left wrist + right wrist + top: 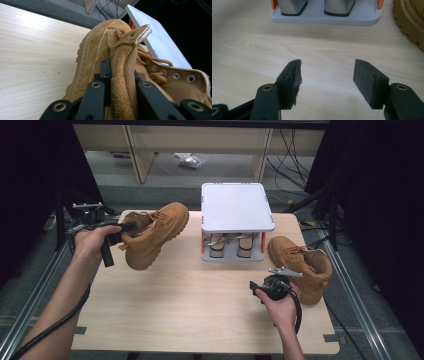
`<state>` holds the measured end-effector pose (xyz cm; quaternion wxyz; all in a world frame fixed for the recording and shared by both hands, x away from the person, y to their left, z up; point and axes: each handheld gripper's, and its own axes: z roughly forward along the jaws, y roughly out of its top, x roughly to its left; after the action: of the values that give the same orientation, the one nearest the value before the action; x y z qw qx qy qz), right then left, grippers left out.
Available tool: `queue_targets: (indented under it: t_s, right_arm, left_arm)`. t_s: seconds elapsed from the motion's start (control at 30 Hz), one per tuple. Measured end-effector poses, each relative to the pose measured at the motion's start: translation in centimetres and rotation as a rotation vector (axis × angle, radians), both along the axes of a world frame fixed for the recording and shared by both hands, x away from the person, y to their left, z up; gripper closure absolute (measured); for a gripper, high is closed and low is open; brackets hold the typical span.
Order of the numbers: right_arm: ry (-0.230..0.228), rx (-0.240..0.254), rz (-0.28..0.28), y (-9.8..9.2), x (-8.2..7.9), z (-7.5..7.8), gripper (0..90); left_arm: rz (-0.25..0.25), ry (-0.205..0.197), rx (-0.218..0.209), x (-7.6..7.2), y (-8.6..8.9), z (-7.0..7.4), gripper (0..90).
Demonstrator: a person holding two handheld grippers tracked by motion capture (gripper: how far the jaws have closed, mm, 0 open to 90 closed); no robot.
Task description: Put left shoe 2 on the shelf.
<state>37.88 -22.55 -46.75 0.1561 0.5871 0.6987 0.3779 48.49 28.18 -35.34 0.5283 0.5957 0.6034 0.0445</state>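
- Two tan boots are seen flanking the white rack (237, 206) at the table's (200, 310) far middle.
- The left boot (155, 234) is held off the table, left of the rack, long axis slanting with the toe toward the rack's far left corner.
- The right boot (302, 267) rests just right of the rack, sole down.
- The left gripper (119, 82) is clamped on the held boot's collar, so the left hand is nearer.
- The right gripper (327, 75) is held low in front of the rack, jaws wide, nothing between them.
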Motion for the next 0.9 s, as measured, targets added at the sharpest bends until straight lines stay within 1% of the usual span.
queue_targets:
  t_s: [0.03, 0.07, 0.13, 0.17, 0.27, 0.3, 0.4, 0.43, 0.47, 0.5, 0.57, 0.67, 0.7, 0.77, 0.8, 0.83, 0.9]
  right_arm:
    - [0.001, -0.011, 0.003, -0.1, 0.0, 0.0, 40.1]
    - [-0.025, -0.038, 0.024, -0.4, 0.2, -0.2, 40.1]
    - [-0.020, -0.033, 0.019, -0.4, 0.2, -0.1, 40.1]
    - [-0.021, -0.019, 0.027, -0.4, 0.1, -0.1, 40.1]
    - [-0.023, -0.015, 0.029, -0.5, 0.2, -0.1, 40.1]
    - [-0.015, -0.018, 0.016, -0.4, 0.1, -0.1, 40.1]
    - [-0.013, -0.015, 0.017, -0.4, 0.1, -0.1, 40.1]
    - [-0.019, -0.031, 0.012, -0.5, 0.1, -0.1, 40.1]
    - [-0.018, -0.031, 0.013, -0.5, 0.1, -0.1, 40.1]
    - [0.007, 0.000, -0.004, -0.3, 0.0, 0.0, 40.1]
    - [0.004, 0.007, -0.007, -0.2, 0.0, -0.1, 40.1]
    - [0.003, -0.007, -0.003, -0.4, 0.0, -0.1, 40.1]
    - [-0.018, -0.025, 0.013, -0.6, 0.1, -0.2, 40.1]
    - [-0.019, -0.031, 0.015, -0.7, 0.1, -0.1, 40.1]
    - [-0.023, -0.023, 0.019, -0.7, 0.1, -0.2, 40.1]
    - [-0.021, -0.026, 0.016, -0.7, 0.1, -0.2, 40.1]
    - [-0.020, -0.025, 0.016, -0.7, 0.1, -0.2, 40.1]
  left_arm:
    - [-0.003, -0.002, 0.001, 0.1, 0.0, 0.1, 81.4]
    - [-0.003, -0.003, 0.002, 0.1, -0.1, 0.1, 81.4]
    - [-0.005, -0.006, 0.003, 0.3, -0.1, 0.2, 81.4]
    - [-0.002, -0.006, 0.001, 0.4, -0.2, 0.3, 81.4]
    - [0.002, -0.009, 0.001, 0.5, -0.3, 0.4, 81.4]
    - [0.001, -0.007, -0.001, 0.6, -0.3, 0.5, 81.4]
    - [0.003, -0.010, -0.004, 0.7, -0.4, 0.7, 81.4]
    - [0.003, -0.010, -0.009, 0.8, -0.4, 0.8, 81.4]
    - [0.002, -0.012, -0.010, 0.9, -0.5, 0.9, 81.4]
    - [0.001, -0.012, -0.011, 0.9, -0.5, 1.0, 81.4]
    - [0.002, -0.014, -0.012, 1.0, -0.6, 1.0, 81.4]
    - [0.004, -0.014, -0.012, 1.1, -0.7, 1.1, 81.3]
    - [0.005, -0.015, -0.015, 1.2, -0.7, 1.2, 81.3]
    - [0.006, -0.014, -0.019, 1.3, -0.8, 1.3, 81.3]
    - [0.006, -0.014, -0.019, 1.3, -0.8, 1.3, 81.3]
    - [0.011, -0.012, -0.030, 1.4, -0.8, 1.4, 81.4]
    - [0.013, -0.014, -0.034, 1.4, -0.8, 1.5, 81.3]
